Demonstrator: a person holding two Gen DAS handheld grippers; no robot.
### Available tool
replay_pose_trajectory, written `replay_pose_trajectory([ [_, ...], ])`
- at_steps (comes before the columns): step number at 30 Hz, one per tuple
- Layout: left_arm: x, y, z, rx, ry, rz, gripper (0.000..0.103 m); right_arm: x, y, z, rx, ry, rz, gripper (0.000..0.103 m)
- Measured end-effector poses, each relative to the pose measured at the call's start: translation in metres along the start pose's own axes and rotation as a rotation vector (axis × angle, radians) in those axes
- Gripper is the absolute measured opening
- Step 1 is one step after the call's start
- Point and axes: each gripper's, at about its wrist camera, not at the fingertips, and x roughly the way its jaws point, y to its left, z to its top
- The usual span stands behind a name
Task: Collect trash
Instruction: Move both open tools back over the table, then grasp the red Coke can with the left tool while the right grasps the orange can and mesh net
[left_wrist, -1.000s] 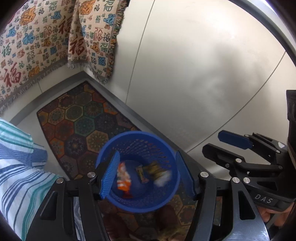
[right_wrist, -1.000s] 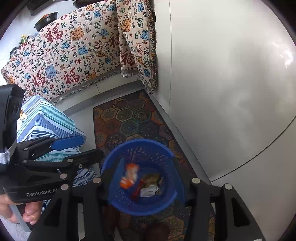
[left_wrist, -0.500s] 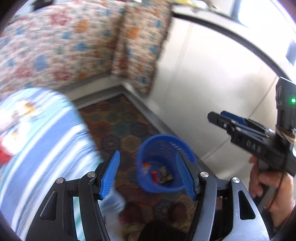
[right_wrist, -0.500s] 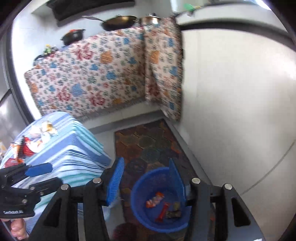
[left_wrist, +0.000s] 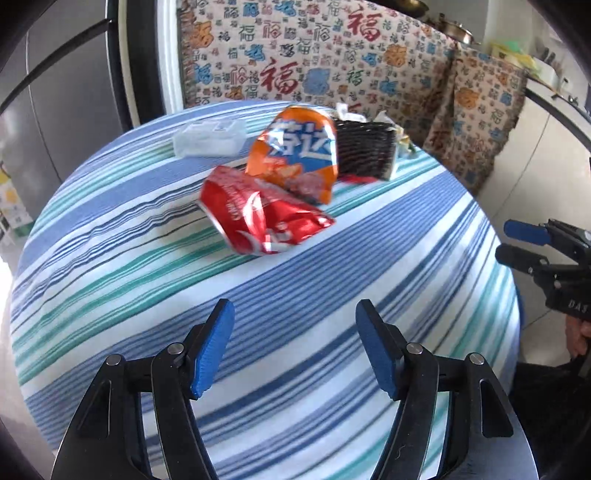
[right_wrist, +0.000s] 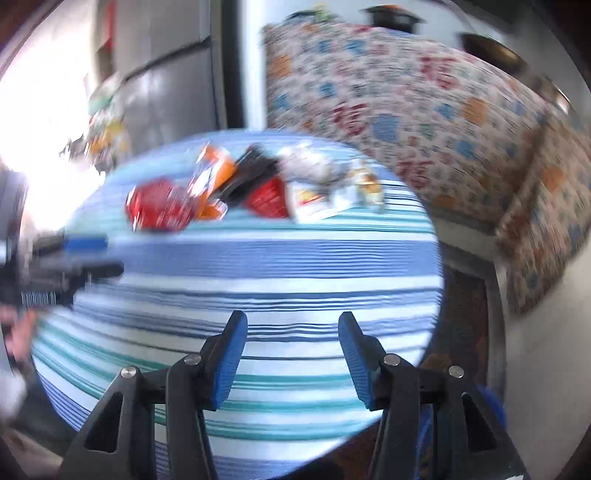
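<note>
Trash lies at the far side of a round table with a striped cloth (left_wrist: 332, 295): a crushed red wrapper (left_wrist: 258, 221), an orange snack bag (left_wrist: 295, 151), a black ribbed wrapper (left_wrist: 365, 151) and a clear packet (left_wrist: 208, 138). My left gripper (left_wrist: 294, 308) hovers over the near stripes, jaws opening, nothing between them. My right gripper (left_wrist: 524, 243) shows at the right edge. The right wrist view is blurred: the red wrapper (right_wrist: 159, 205), orange bag (right_wrist: 212, 173) and white wrappers (right_wrist: 317, 184) lie beyond my right gripper (right_wrist: 292, 319), which is open and empty. The left gripper (right_wrist: 85, 254) is at its left.
A patterned cloth (left_wrist: 332, 55) covers the counter behind the table, with pans on top. A grey fridge (left_wrist: 74, 92) stands at the left. A patterned rug (right_wrist: 465, 314) lies on the floor right of the table, beside a white cabinet front.
Both views have swung from the blue basket on the floor up to the striped table with the trash. The left jaws stand a little wider. Both grippers remain empty.
</note>
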Motion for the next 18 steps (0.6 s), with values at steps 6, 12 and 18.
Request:
replay_pose_trajectory([
  [6,0.028,0.021,0.018,0.056,0.008,-0.059,0.090,0.050,0.015,0.009,-0.025,0.112,0.057,0.056],
  [12,0.043,0.014,0.033,0.149,0.033,-0.055,0.097,0.059,0.010,0.008,0.046,0.057,0.031,0.065],
  [18,0.046,0.008,0.043,0.120,-0.006,-0.024,0.099,0.050,0.018,-0.001,0.058,-0.003,-0.011,0.065],
])
